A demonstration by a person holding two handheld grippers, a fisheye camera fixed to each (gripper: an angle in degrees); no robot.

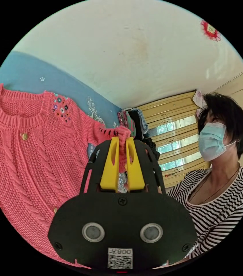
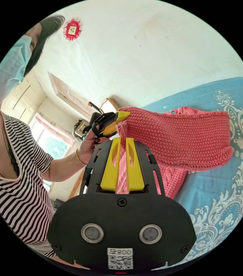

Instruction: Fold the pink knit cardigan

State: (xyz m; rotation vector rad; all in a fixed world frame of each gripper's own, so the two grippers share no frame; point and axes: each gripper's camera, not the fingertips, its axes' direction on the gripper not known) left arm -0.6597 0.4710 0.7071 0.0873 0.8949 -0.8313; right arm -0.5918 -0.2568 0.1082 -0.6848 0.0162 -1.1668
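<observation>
The left gripper (image 1: 122, 141) and right gripper (image 2: 122, 143) each clamped the pink knit cardigan (image 1: 26, 149), lifted above the blue bedspread (image 2: 227, 184). Its body hung toward 9 o'clock, probably to straighten before folding.

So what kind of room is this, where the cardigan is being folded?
Probably a bedroom in a home: a blue patterned bedsheet under the pink cardigan, clothes hanging beside a window.
</observation>
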